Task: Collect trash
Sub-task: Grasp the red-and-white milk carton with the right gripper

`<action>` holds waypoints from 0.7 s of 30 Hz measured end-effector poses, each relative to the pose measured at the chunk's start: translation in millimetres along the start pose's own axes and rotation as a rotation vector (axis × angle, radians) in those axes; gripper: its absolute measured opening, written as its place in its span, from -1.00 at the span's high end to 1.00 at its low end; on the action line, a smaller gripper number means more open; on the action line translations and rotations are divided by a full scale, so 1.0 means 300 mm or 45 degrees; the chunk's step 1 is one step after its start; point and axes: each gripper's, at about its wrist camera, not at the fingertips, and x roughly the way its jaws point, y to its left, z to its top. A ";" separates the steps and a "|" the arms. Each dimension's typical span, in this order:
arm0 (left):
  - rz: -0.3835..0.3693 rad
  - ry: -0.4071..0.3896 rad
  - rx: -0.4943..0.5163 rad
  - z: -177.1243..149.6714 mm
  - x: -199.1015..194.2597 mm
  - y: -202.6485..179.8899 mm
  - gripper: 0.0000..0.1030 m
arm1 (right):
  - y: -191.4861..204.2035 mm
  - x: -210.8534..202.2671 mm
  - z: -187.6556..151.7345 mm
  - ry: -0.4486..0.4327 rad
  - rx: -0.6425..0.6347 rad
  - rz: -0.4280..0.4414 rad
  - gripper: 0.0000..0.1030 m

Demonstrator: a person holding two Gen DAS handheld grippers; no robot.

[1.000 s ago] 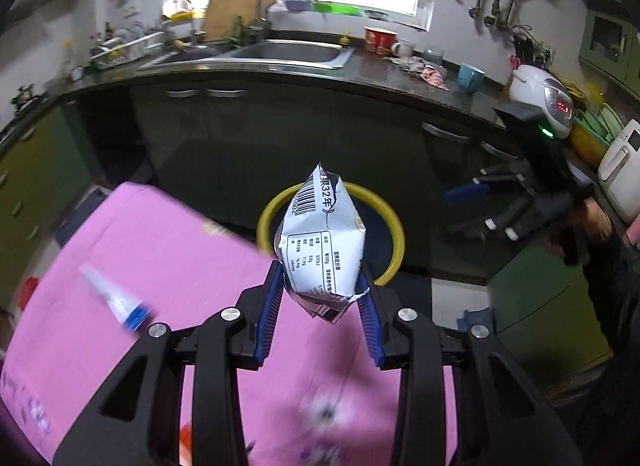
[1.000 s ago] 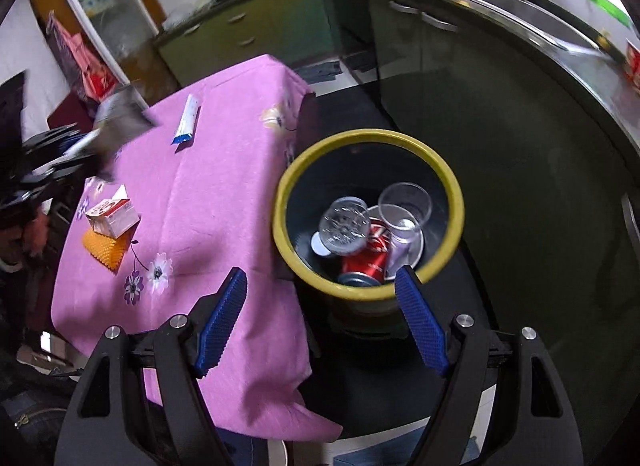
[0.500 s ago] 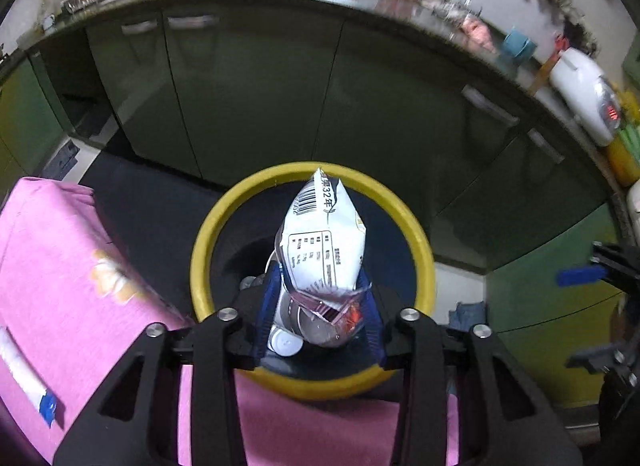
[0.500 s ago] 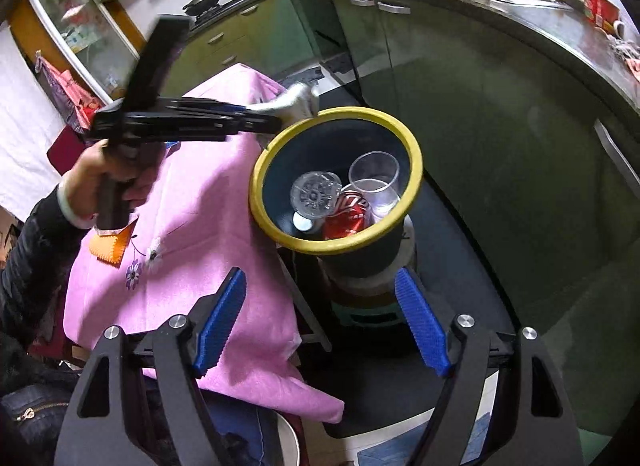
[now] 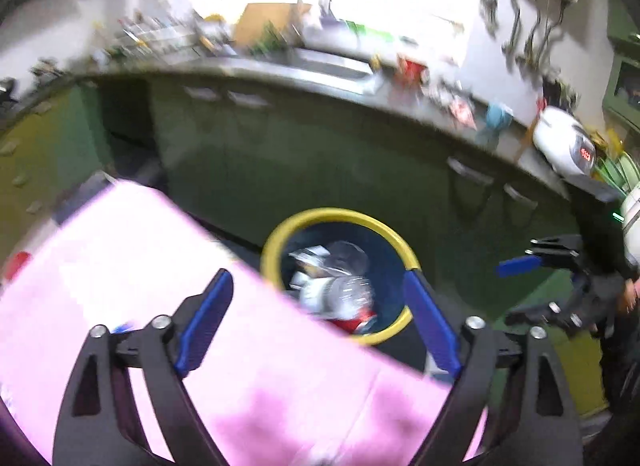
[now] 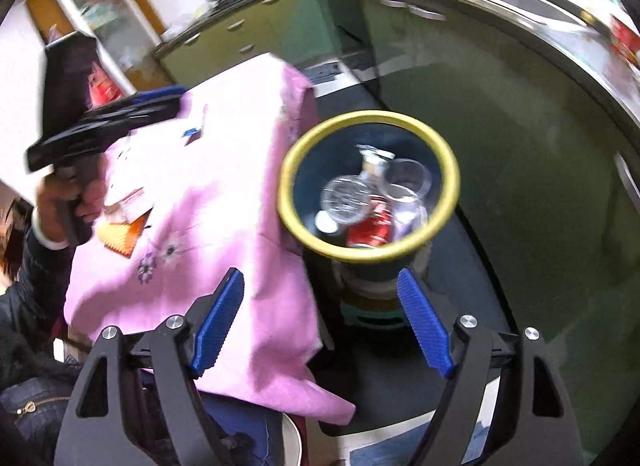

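The yellow-rimmed bin (image 5: 394, 244) (image 6: 448, 161) stands beside the pink-clothed table (image 5: 132, 258) (image 6: 224, 193). It holds a red can (image 6: 370, 227), clear plastic cups (image 6: 406, 177) and the silver snack packet (image 5: 310, 256). My left gripper (image 5: 318, 324) is open and empty above the table edge, short of the bin. My right gripper (image 6: 320, 320) is open and empty, low in front of the bin. The left gripper also shows at the left of the right wrist view (image 6: 132, 111). A tube (image 6: 196, 131), a small box (image 6: 126, 201) and an orange piece (image 6: 122, 236) lie on the cloth.
Dark green kitchen cabinets (image 5: 320, 157) and a cluttered counter with a sink (image 5: 332, 61) run behind the bin. A white rice cooker (image 5: 566, 143) sits at the right. The bin rests on a stool (image 6: 372, 306) over dark floor.
My left gripper opened and let the snack packet fall into the bin, then pulled back over the table. My right gripper stayed open and shifted slightly.
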 end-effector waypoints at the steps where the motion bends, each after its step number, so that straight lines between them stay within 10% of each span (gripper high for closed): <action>1: 0.067 -0.065 0.002 -0.046 -0.098 0.037 -0.72 | 0.024 0.013 0.013 0.006 -0.031 0.007 -0.52; 13: 0.711 -0.305 -0.210 -0.443 -0.590 0.504 -0.76 | 0.599 0.274 0.225 0.113 -0.656 0.228 -0.53; 21: 0.773 -0.294 -0.311 -0.561 -0.582 0.636 -0.76 | 0.960 0.542 0.300 0.409 -1.028 0.498 -0.65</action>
